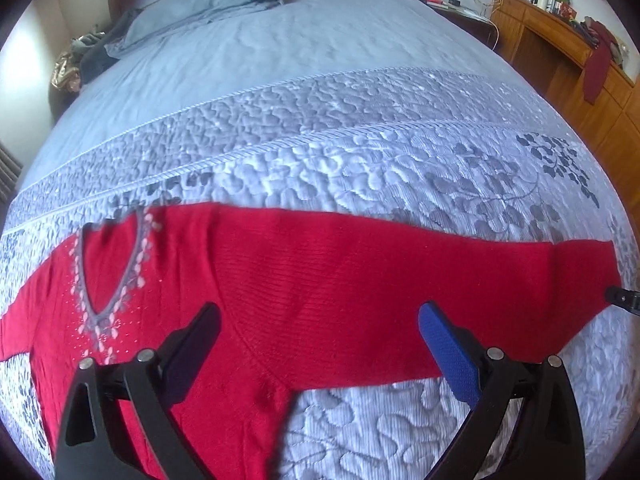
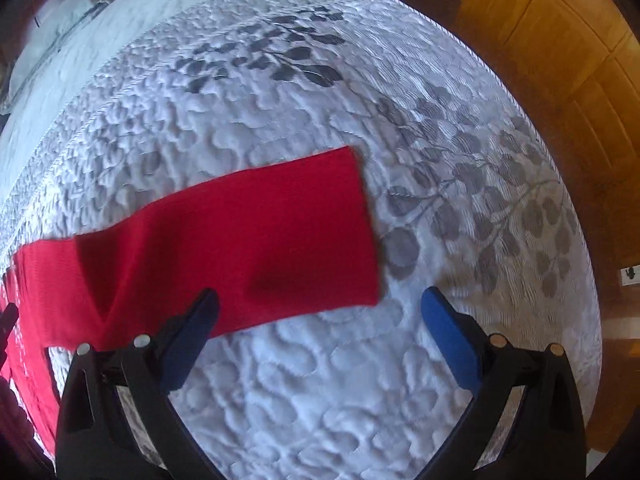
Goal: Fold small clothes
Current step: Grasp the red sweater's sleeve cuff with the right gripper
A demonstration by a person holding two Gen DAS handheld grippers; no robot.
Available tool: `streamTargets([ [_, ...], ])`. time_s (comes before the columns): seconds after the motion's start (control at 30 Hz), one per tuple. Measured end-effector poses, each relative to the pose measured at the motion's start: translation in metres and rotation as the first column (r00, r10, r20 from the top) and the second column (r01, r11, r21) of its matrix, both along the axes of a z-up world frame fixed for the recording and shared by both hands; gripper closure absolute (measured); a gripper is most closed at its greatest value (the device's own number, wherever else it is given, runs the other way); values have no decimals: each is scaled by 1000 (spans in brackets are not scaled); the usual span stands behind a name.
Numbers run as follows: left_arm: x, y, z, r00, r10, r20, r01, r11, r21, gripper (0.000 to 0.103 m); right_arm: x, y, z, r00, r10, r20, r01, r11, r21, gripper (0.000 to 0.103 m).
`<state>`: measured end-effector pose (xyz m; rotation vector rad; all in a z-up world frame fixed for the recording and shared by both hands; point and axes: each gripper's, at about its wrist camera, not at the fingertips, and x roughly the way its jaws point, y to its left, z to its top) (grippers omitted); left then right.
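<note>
Two risks we see: the red sweater [image 1: 304,292], lying flat on the quilt [image 1: 360,152], could bunch or drag if we pinch only one layer of its outstretched sleeve [image 2: 240,232]. Our left gripper [image 1: 320,356] and right gripper [image 2: 320,340] both hang above the sweater, spread wide, holding nothing.

My left wrist camera sits low over the near edge of the bed [image 1: 320,60] and faces up its length toward the pillow [image 1: 208,4], with the cabinet [image 1: 560,52] along its right edge. My right wrist camera sits close above the quilt's [image 2: 320,380] right portion, facing the same general way, angled right. Both views share the red sweater's [image 1: 320,280] sleeve [image 2: 240,232] and the leaf-patterned quilt.
</note>
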<state>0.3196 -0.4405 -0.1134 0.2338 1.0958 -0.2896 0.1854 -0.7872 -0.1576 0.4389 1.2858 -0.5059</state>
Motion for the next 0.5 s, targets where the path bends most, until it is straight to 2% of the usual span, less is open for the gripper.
streamTargets([
  [0.1,2,9,-3,1000,12,2,-12,1000,5,4,-2,-13,-10,999,-37,18,36,997,66,7],
  [0.17,4,20,-5,1000,29,11,-29,999,15,4,-2,-16,-13,999,-41,18,39,997,60,13],
  [0.2,6,26,-6,999,40,12,-41,999,22,4,-1,-14,-12,999,-35,12,34,999,36,20],
  [0.23,10,33,-7,998,56,9,-56,998,27,4,-1,-12,-10,1000,-26,14,25,999,23,32],
  [0.27,12,38,-8,998,64,5,-64,998,29,4,-1,-9,-6,1000,-10,16,10,1000,2,39],
  [0.3,14,42,-8,997,72,2,-72,997,33,4,-1,-5,-2,1000,9,11,-8,1000,-24,58],
  [0.33,17,48,-8,996,84,0,-84,996,40,4,0,-1,2,999,34,18,-33,999,-25,83],
  [0.37,18,52,-7,996,90,0,-90,995,41,4,0,2,6,998,48,51,-49,998,28,92],
  [0.4,19,57,-6,995,95,0,-95,995,39,4,-1,4,10,996,44,80,-50,996,71,92],
  [0.5,18,76,-1,995,101,3,-101,994,34,4,2,28,38,984,93,151,-98,995,24,92],
])
